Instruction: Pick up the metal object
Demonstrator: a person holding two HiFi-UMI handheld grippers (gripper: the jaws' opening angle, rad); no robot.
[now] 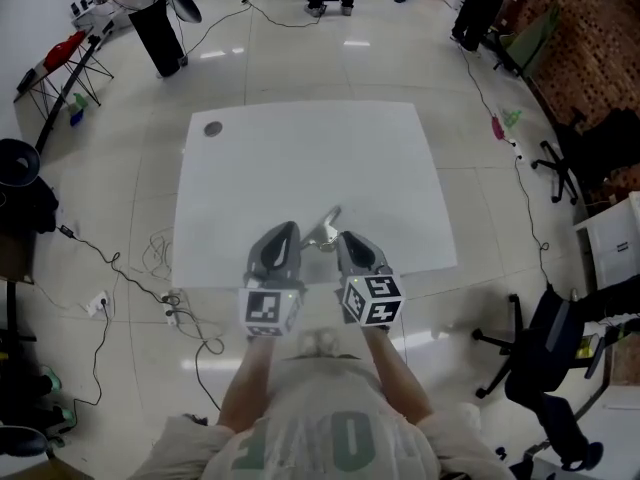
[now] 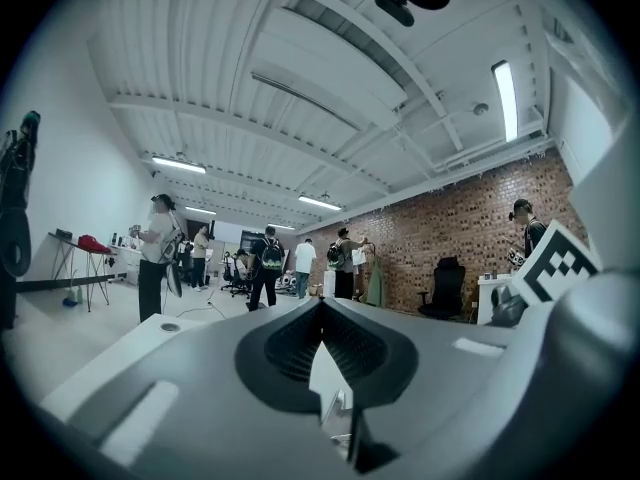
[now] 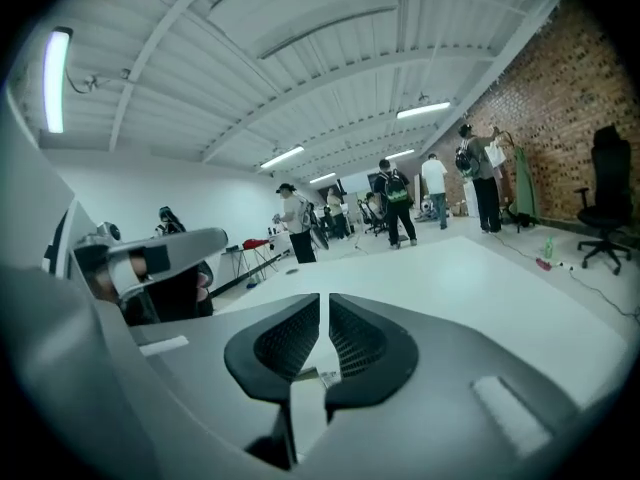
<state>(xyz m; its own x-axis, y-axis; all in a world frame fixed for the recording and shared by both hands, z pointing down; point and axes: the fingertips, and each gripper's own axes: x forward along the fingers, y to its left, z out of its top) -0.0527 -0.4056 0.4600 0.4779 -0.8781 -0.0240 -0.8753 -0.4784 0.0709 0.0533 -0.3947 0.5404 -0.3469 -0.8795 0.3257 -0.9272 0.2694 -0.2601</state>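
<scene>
- Lying on the white worktop (image 1: 300, 158) near its front edge, the metal object (image 1: 325, 230) is a small, shiny, slender piece that angles up and to the right.
- It sits between the tips of the two tools, close to both. The head view does not settle whether either tip touches it.
- The right tool (image 3: 324, 313) has its ribbed pads pressed almost together, with only a thin slit between them and nothing pinched there. In the head view it (image 1: 350, 243) sits just right of the object.
- The left tool (image 2: 320, 313) has its pads meeting at the tips with nothing between them. In the head view it (image 1: 282, 236) is just left of the object.
- Each tool carries a marker cube at its rear and is held on a bare forearm.
- A dark round disc (image 1: 212, 128) lies at the worktop's far left corner, well apart from the object.
- Cables trail over the glossy floor (image 1: 480, 118), an office chair (image 1: 540, 358) stands at the right, and people stand beyond the worktop beside a brick wall (image 1: 590, 48).
</scene>
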